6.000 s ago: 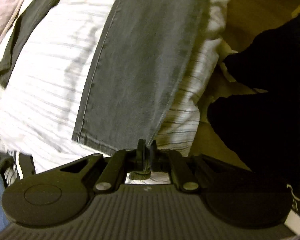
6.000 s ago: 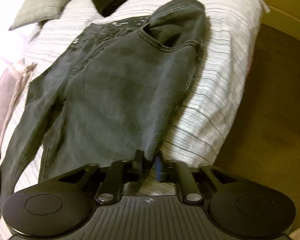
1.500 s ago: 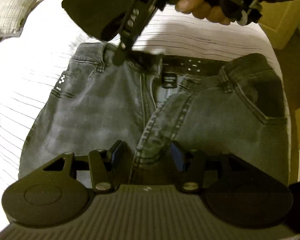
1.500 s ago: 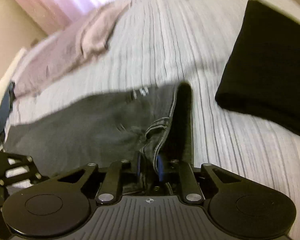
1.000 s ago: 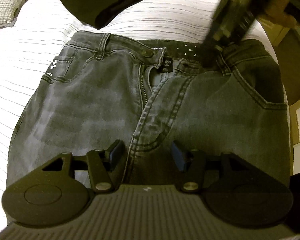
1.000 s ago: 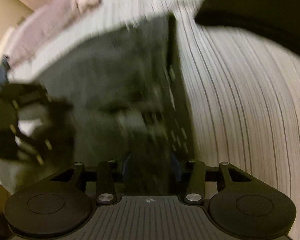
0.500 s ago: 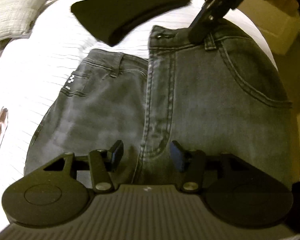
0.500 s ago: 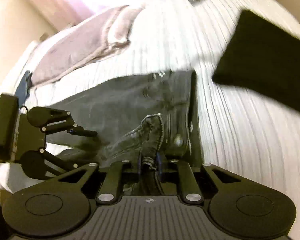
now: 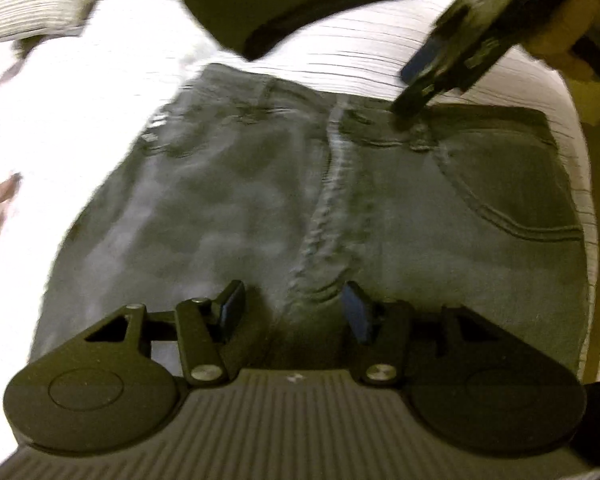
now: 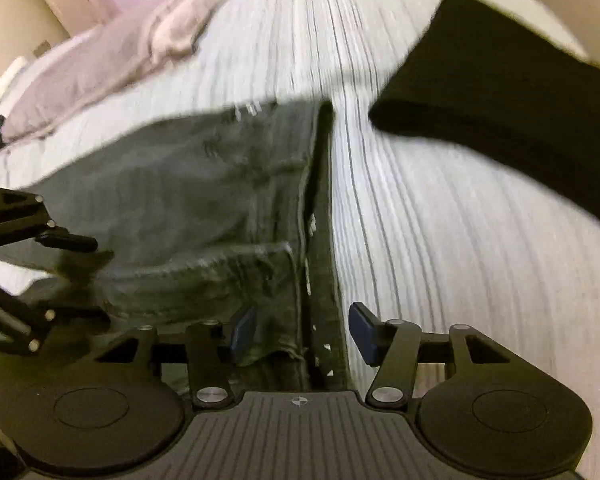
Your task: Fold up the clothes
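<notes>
With both tongs spread apart, grey jeans lie flat on the striped bed.
The left tongs (image 9: pixel 292 306) straddle the crotch seam of the jeans (image 9: pixel 420 216); the right tongs (image 10: pixel 302 330) gape over the waistband, gripping nothing. Beyond the jeans a folded black garment (image 9: pixel 296 4) rests on the bed (image 10: pixel 440 240), with a pink blanket (image 10: pixel 112 64) farther off.

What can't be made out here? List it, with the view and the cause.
- Jeans legs: left wrist view, hidden behind the left gripper body.
- Waistband label print: right wrist view, motion blur.
- Folded black garment: right wrist view, cut off by the edge.
</notes>
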The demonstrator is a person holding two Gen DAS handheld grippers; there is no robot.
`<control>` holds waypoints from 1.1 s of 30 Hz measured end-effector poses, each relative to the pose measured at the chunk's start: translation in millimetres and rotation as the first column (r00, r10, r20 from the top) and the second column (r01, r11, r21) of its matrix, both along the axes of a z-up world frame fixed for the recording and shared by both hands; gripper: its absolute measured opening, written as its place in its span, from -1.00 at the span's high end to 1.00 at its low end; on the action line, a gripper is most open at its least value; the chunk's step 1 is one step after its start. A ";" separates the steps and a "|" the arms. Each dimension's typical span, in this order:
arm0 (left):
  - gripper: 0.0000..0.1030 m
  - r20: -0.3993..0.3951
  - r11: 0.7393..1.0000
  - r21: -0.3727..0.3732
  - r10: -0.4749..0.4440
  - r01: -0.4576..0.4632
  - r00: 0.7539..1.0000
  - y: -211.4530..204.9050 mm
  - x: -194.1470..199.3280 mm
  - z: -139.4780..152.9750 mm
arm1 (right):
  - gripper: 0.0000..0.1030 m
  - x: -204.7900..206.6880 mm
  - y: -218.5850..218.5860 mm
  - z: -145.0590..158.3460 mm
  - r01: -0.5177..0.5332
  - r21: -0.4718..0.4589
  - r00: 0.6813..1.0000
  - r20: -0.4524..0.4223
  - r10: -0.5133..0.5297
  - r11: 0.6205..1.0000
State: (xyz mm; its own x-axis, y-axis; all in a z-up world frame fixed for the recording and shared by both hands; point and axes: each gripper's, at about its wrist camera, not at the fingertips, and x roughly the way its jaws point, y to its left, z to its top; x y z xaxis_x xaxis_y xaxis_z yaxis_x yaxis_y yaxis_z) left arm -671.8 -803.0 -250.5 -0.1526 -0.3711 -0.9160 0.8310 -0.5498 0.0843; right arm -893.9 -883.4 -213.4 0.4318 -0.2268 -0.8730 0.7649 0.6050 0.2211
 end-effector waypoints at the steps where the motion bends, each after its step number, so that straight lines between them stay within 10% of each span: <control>1: 0.04 0.005 1.000 -0.003 0.011 -0.011 1.000 0.6 3.5 -0.1 | -0.06 0.6 4.1 7.7 -0.004 -0.022 1.000 0.008 0.004 1.000; 6: -0.14 0.028 0.998 -0.017 0.064 -0.064 0.998 3.3 20.8 -0.6 | -0.06 40.3 24.1 4.8 -0.102 0.057 0.987 0.131 0.094 0.993; 12: -0.10 0.055 0.991 -0.035 0.128 -0.127 0.990 6.7 41.6 -1.3 | -0.06 90.3 18.4 -56.0 -0.151 0.108 0.987 0.076 0.143 0.983; 16: -0.02 0.096 0.976 -0.030 0.218 -0.216 0.971 58.2 85.9 15.3 | -0.06 81.3 30.3 -36.6 -0.121 0.056 0.991 0.063 0.118 0.991; 26: -0.02 0.151 0.947 0.066 0.303 -0.315 0.941 200.9 166.6 4.5 | -0.07 80.5 146.2 -7.2 0.054 0.005 0.998 0.038 -0.054 0.999; 33: -0.02 0.175 0.959 0.084 0.254 -0.271 0.951 281.2 208.7 -11.6 | -0.13 68.2 215.1 -17.2 0.286 -0.017 0.941 -0.181 -0.284 0.958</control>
